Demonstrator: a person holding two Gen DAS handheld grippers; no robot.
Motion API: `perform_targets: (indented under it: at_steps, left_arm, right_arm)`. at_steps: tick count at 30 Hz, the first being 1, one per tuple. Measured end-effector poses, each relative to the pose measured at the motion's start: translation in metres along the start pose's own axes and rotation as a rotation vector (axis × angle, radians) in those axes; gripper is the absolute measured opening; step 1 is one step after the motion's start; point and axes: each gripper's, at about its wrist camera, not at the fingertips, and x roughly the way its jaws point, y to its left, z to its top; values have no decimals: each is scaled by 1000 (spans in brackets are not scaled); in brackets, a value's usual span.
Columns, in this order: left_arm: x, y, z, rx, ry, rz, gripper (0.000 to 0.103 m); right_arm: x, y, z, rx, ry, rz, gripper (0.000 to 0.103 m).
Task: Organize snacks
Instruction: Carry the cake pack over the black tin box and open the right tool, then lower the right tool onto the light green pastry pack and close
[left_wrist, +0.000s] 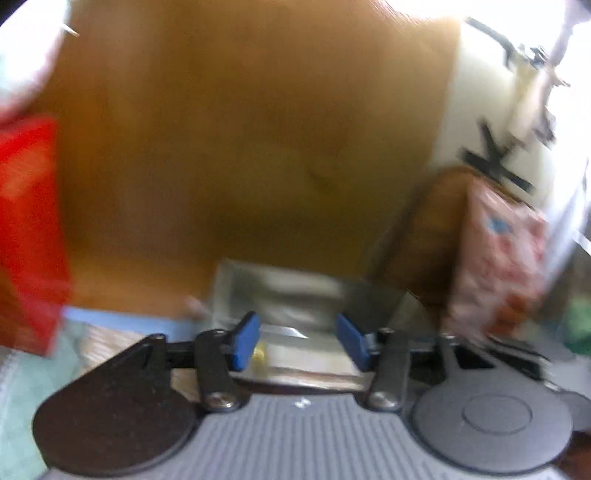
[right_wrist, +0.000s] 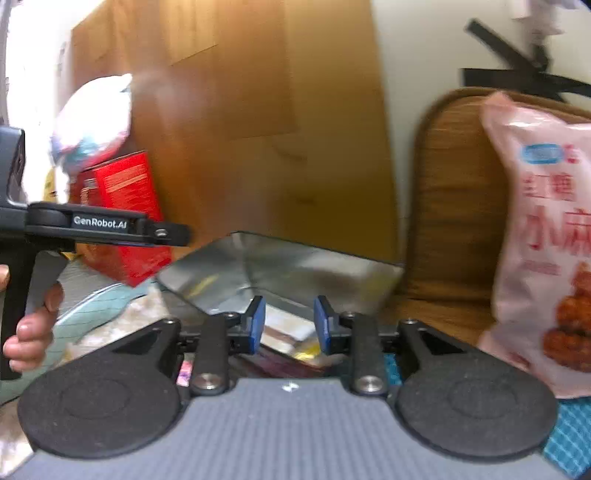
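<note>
A silver foil-lined bag (right_wrist: 280, 266) lies with its mouth wide. My right gripper (right_wrist: 290, 326) hangs open just over its near rim, above small snack packets (right_wrist: 291, 334), with nothing pressed between its blue pads. My left gripper (left_wrist: 299, 341) is also open over the same silver bag (left_wrist: 280, 291), with no pad touching anything. In the right wrist view the left gripper (right_wrist: 179, 234) reaches in from the left, held by a hand (right_wrist: 33, 332). A tall pink snack bag (right_wrist: 543, 240) stands upright at the right, blurred in the left wrist view (left_wrist: 498, 258).
A red box (right_wrist: 125, 206) stands at the left with a white and blue bag (right_wrist: 92, 122) on top. A large cardboard box (right_wrist: 240, 110) rises behind. The pink bag leans on a wooden chair back (right_wrist: 447, 203). Teal cloth (right_wrist: 92, 306) lies at the lower left.
</note>
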Motion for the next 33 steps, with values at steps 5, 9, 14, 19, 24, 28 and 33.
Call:
perform_targets:
  at_steps: [5, 9, 14, 19, 24, 28, 33]
  left_arm:
    - [28, 27, -4, -50, 100, 135, 54]
    - [33, 29, -13, -97, 152, 61, 46]
    - [18, 9, -18, -88, 178, 54, 48]
    - [-15, 8, -30, -52, 136, 49, 73]
    - [-67, 27, -45, -65, 58, 10, 73]
    - [-99, 50, -76, -141, 55, -13, 73]
    - [-121, 92, -104, -298, 63, 7, 71]
  right_arm:
    - [-7, -15, -7, 72, -28, -33, 37]
    - [-8, -18, -8, 50, -17, -81, 43]
    - [-17, -38, -14, 91, -33, -121, 44]
    - [-66, -29, -23, 124, -97, -50, 49]
    - [-70, 5, -44, 107, 16, 136, 55]
    - [-47, 49, -48, 3, 99, 235, 55]
    - [-1, 72, -40, -15, 156, 267, 54]
